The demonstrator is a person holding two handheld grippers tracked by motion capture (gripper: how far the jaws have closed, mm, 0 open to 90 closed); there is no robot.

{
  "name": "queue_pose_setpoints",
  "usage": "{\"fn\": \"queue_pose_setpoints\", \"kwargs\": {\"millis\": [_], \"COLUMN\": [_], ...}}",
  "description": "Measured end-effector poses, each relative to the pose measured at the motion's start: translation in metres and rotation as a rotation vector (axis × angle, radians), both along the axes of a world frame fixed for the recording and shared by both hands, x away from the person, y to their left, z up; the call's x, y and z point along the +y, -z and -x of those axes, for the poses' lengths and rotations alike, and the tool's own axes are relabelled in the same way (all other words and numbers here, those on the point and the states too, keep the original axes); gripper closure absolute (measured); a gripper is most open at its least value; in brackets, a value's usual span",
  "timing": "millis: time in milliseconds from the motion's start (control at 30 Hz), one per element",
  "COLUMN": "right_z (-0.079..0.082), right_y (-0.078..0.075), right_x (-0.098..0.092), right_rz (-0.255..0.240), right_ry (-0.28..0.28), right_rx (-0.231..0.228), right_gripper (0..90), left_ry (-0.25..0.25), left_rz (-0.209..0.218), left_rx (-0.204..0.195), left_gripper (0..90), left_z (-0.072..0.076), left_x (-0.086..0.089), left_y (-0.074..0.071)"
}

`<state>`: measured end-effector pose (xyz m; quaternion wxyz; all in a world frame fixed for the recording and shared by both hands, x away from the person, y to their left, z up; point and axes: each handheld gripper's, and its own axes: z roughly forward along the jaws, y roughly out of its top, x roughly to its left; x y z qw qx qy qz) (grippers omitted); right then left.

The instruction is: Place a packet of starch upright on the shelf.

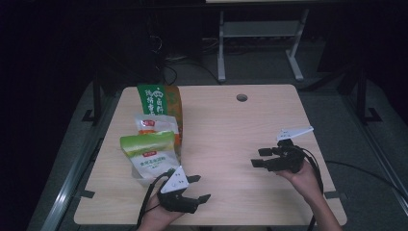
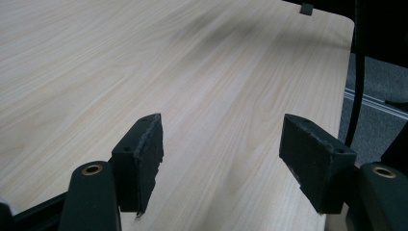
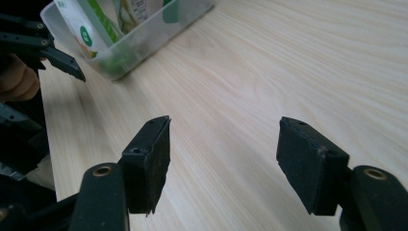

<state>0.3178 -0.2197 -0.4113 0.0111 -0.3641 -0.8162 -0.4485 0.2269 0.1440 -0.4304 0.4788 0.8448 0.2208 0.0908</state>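
Observation:
My left gripper [image 1: 201, 187] sits near the table's front edge at the left, held in a hand, open with nothing between its pads; in its own view the left gripper [image 2: 221, 139] frames bare wood. My right gripper [image 1: 258, 158] is at the right side of the table, pointing left, open and empty. Its own view has the right gripper [image 3: 223, 139] over bare tabletop. A clear plastic bin [image 1: 139, 179] stands just behind the left gripper and holds three upright snack bags: a green and white one [image 1: 146, 151], a white one [image 1: 154, 126] and a green and orange one [image 1: 161, 103].
The light wooden table [image 1: 231, 130] has a round cable hole [image 1: 242, 97] near its far edge. The clear bin [image 3: 144, 43] and the left hand [image 3: 17, 79] appear at the upper left of the right gripper view. Dark floor and a metal frame [image 1: 221, 43] lie beyond the table.

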Motion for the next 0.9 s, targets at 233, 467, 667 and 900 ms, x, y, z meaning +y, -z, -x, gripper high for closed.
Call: {"fn": "queue_pose_setpoints", "kwargs": {"millis": [233,467,667,900], "right_z": [0.008,0.014,0.02,0.03], "right_y": [0.008,0.014,0.02,0.027], "right_x": [-0.011,-0.016,-0.022,-0.027], "right_rz": [-0.002,0.003,0.0,-0.008], "right_ry": [0.018,0.03,0.037,0.055], "right_rx": [-0.001,0.013,0.018,0.022], "right_gripper": [35.4,34.9,34.6,33.6], "left_ry": [0.002,0.002,0.004,0.005], "left_rz": [-0.003,-0.005,-0.006,-0.004], "left_rx": [0.001,0.004,0.003,0.008], "left_gripper": [32.0,32.0,32.0,31.9], "left_z": [0.0,-0.001,-0.001,-0.001], "left_x": [0.0,0.0,0.001,0.001], "left_y": [0.0,0.0,0.0,0.001]}}
